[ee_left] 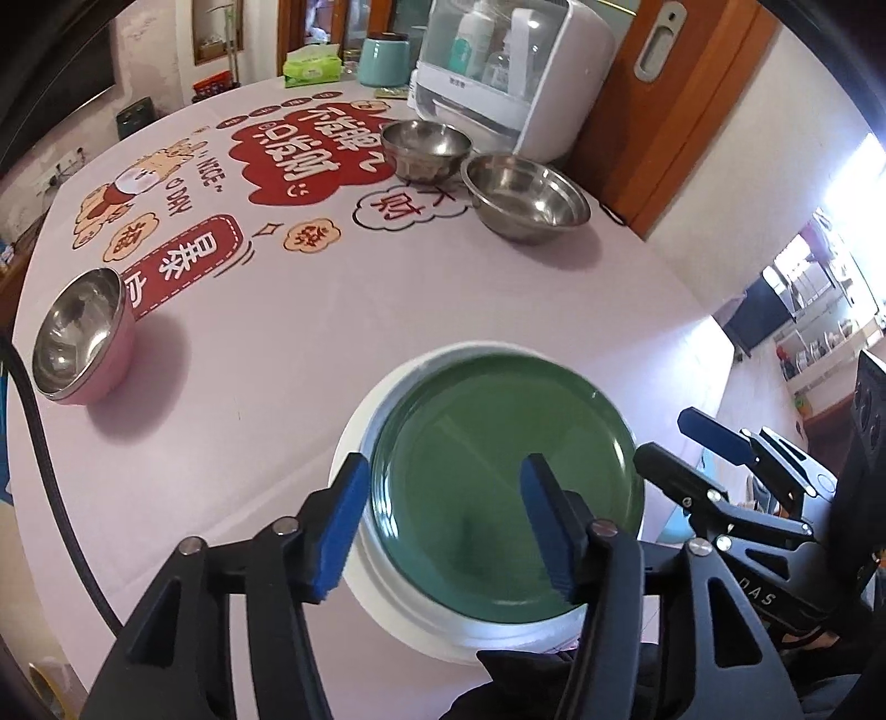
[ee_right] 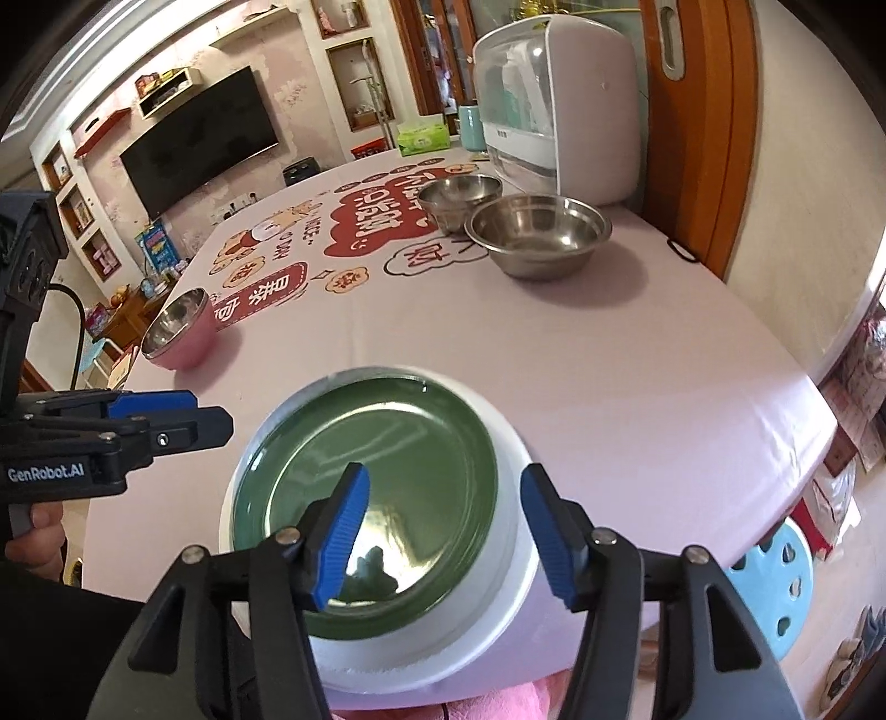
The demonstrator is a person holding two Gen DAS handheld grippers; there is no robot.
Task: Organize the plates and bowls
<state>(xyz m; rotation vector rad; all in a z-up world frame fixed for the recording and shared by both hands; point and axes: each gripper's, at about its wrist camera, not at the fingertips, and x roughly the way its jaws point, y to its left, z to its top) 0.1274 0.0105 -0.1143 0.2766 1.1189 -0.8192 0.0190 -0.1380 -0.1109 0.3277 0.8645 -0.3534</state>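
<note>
Worktop [ee_left: 498,299]: large, under a pale pink cloth printed with red panels and cartoon figures; carries everything listed below.

Dish steriliser [ee_left: 515,72]: white cabinet with a clear front, bottles dimly visible inside; at the far end of the worktop from the green plate, beside a wooden door frame.

White plate [ee_left: 354,426]: at the near edge of the worktop, directly under the green plate, its rim showing all round.

Green plate [ee_left: 498,487]: glossy, lying flat on the white plate, the two forming a stack.

Large steel bowl [ee_left: 526,194]: upright, beyond the green plate and to its right, just in front of the steriliser.

Smaller steel bowl [ee_left: 426,147]: upright, just beside the large one, further from the green plate.

Pink bowl [ee_left: 83,338]: steel-lined, upright, well apart from the green plate, to its left.

Teal canister [ee_left: 385,52] and green tissue pack [ee_left: 311,63]: far end of the worktop, left of the steriliser.

Left claw [ee_left: 443,526]: jaws standing moderately wide above the left rim of the green plate, one blue pad to either side of that rim, not pressing it; holding nothing.

Right claw [ee_right: 443,526]: likewise moderately wide, straddling the right rim of the stack without gripping; holding nothing.
</note>
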